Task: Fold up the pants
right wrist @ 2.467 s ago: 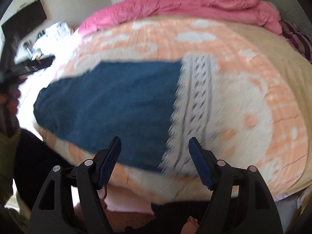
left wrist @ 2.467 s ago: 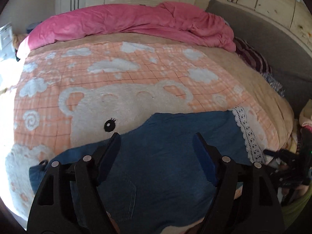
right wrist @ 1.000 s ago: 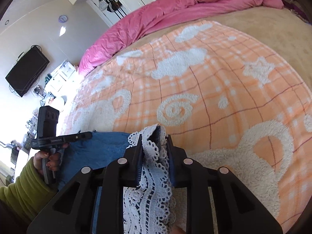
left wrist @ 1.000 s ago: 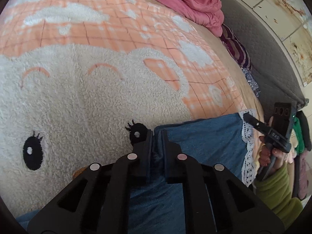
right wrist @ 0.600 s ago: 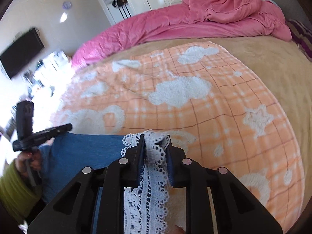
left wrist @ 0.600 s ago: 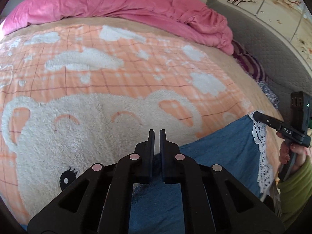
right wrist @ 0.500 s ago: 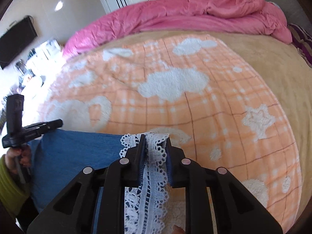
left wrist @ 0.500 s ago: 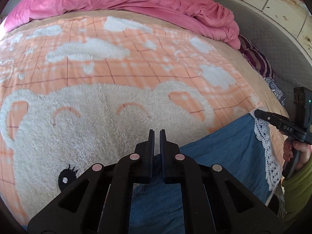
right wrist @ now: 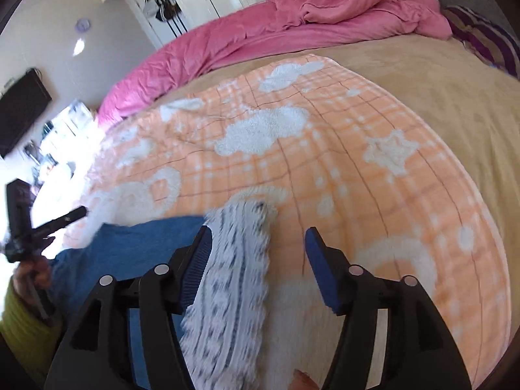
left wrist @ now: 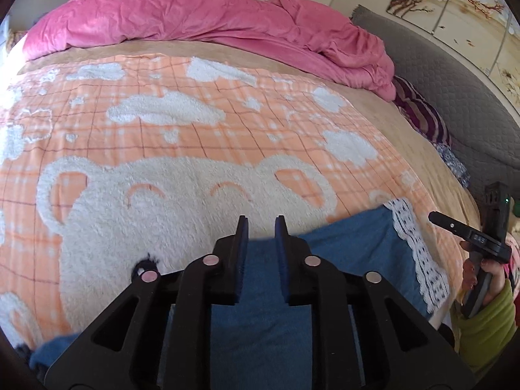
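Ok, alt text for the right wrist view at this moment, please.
The right gripper, jaws opening, sits over the white lace hem of blue denim pants lying on an orange plaid fleece blanket with white clouds; the pads are not pressing the lace. At far left a hand holds the left gripper, and a rumpled pink duvet lies behind.

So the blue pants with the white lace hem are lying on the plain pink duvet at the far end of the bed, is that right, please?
Not quite: the blue pants with the white lace hem lie on the orange checked bear blanket at the near edge. The pink duvet sits bunched at the far end, apart from them, as the left wrist view shows.
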`<state>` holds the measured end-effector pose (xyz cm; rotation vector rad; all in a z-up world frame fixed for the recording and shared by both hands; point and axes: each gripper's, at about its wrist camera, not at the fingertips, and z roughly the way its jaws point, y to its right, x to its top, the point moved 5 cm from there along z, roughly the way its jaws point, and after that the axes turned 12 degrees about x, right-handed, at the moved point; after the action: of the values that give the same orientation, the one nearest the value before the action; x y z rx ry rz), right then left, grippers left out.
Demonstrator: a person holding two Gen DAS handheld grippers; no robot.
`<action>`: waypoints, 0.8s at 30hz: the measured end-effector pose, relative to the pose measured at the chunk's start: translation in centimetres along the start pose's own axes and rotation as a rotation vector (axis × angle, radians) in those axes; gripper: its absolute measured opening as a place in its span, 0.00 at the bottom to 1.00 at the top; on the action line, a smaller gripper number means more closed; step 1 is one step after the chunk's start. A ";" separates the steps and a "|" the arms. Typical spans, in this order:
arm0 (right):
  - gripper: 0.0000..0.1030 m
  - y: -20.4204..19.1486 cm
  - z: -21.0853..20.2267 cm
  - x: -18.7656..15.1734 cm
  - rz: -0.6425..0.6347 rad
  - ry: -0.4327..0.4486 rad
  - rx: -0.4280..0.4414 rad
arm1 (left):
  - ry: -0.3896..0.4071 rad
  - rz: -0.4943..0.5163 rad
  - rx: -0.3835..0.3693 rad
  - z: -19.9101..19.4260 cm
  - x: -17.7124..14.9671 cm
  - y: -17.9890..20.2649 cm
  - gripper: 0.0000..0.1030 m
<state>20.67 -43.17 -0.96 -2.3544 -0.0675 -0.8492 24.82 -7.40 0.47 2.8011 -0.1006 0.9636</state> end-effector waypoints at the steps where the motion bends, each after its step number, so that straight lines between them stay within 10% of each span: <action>1: 0.57 -0.3 -0.7 -1.0 0.008 -0.004 0.009 | 0.000 0.011 -0.001 -0.3 -0.5 0.2 0.16; 17: 0.57 -1.5 -2.9 -9.8 0.174 -0.051 0.015 | -0.013 0.111 0.046 -4.3 -9.7 2.4 0.29; 24: 0.24 -1.5 -2.6 -10.3 0.204 -0.022 0.124 | -0.051 0.126 0.123 -3.0 -12.4 2.4 0.34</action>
<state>10.72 -41.86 -4.74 -2.2102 0.1067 -0.6992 12.91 -9.14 -4.52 2.9635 -0.2354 0.9568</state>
